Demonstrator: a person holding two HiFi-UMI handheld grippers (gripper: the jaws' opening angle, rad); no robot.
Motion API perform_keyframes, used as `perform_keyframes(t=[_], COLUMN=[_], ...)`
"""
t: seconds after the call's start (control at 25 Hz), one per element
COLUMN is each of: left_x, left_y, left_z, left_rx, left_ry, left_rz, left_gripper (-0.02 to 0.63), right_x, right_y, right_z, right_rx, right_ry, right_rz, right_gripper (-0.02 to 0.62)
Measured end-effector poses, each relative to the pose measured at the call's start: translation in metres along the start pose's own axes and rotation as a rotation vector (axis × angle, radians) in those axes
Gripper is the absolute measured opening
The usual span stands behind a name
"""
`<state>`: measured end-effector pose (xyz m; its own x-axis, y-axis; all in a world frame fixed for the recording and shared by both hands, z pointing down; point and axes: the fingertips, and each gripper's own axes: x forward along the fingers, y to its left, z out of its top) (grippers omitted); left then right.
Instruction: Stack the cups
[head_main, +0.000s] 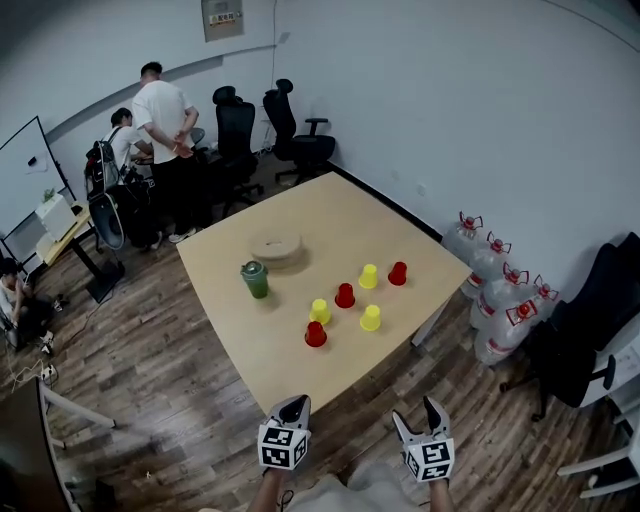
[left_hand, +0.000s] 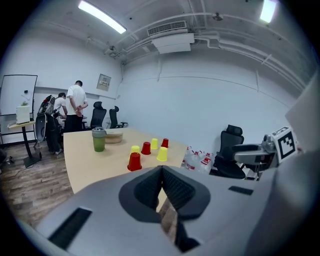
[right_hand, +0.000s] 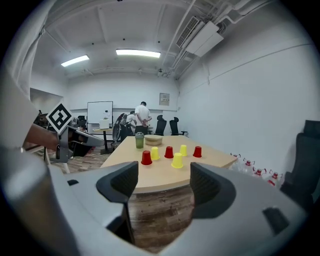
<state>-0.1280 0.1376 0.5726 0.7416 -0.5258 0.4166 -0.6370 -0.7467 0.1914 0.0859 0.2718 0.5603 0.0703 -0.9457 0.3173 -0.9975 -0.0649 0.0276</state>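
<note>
Red and yellow cups (head_main: 345, 295), six in all, sit mouth-down in a loose cluster toward the near right of the table (head_main: 225, 320), every one apart from its neighbours. So nothing's stacked; we judge this as the very start, the approach not yet made.

Both grippers hang well short of the near table edge. The left gripper (head_main: 296, 402) has its jaws pressed together with nothing between them. The right gripper (head_main: 415, 413) has its jaws wide apart, and we see only floor and table through the gap.

Next up, we'd say: close the distance, open the left jaws, and go for an outer cup. The near red cup (head_main: 315, 335) looks the easiest first pick, and it needs a grip on its wall and a straight lift over a neighbour.

What we can't read: the green bottle (head_main: 254, 279) and the round dish (head_main: 275, 246) behind it are too small to make out. In the left gripper view the shut jaws cover the near table edge. Our own arms are cut off at the bottom of the head view.
</note>
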Motion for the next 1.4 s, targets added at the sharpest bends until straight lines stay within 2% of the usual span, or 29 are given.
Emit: perform_keyframes(t=[0.4,0.96,1.16,1.4], left_x=[0.069,0.158,0.174,0.179], left_y=[0.028,0.063,0.074,0.083], left_z=[0.022,0.061,0.075,0.084], left_rx=[-0.008,-0.081,-0.102,-0.115], left_ry=[0.029,0.091,0.076,0.061], left_rz=[0.038,0.226,0.299,0.337], left_gripper=[0.011,0.011,0.011,0.011], right_x=[0.081,0.215,0.250,0.276], right_y=[-0.033,-0.104,-0.109,-0.105], right_z=[0.010,0.052,0.063,0.068], right_rx=[0.019,0.000,-0.007,-0.028], right_ry=[0.008,0.016,0.021,0.035], right_rz=[0.047,0.245,0.337,0.399], right_gripper=[0.308,0.308,0.307,0.304])
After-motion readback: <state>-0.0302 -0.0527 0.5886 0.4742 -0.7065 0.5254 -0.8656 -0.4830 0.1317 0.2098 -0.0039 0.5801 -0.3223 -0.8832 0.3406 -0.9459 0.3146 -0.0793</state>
